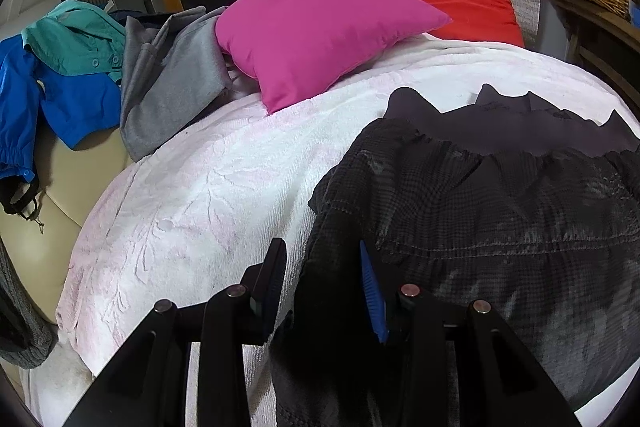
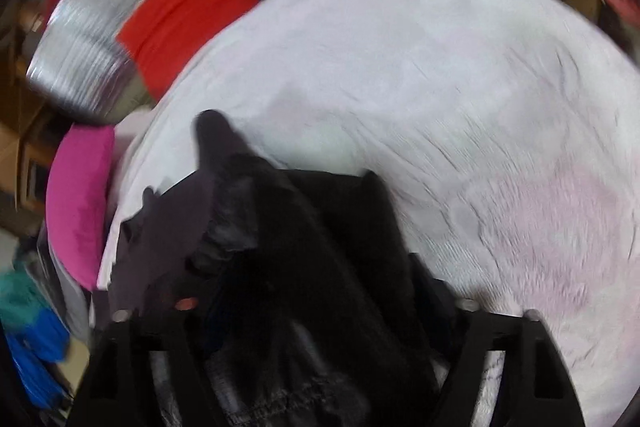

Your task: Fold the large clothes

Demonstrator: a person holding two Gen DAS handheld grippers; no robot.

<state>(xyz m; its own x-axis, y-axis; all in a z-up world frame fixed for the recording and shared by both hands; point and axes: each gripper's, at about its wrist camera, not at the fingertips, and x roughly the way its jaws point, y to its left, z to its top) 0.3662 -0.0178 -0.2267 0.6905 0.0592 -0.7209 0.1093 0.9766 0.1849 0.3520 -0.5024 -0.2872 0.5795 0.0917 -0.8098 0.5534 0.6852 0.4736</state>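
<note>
At the far left a blue jacket [image 1: 60, 99], a teal shirt [image 1: 76, 39] and a grey top [image 1: 172, 79] lie heaped and unfolded beside a pink pillow [image 1: 316, 31], so most of the work looks to be ahead. The dark checked garment [image 1: 480, 211] lies on the bed's white blanket [image 1: 192, 195], bunched rather than squared, with its plain waistband [image 1: 500, 131] at the far side; I judge its fold is under way, not finished.

The left claw [image 1: 324, 267] has its fingers apart, straddling the garment's near left edge without pinching it.

The right view is smeared by motion. Dark cloth [image 2: 280, 247] drapes up and over the right claw [image 2: 304, 307] and hides the fingertips; it seems to carry the cloth, but I cannot tell whether the fingers are closed. Bare blanket [image 2: 460, 87] lies beyond.
</note>
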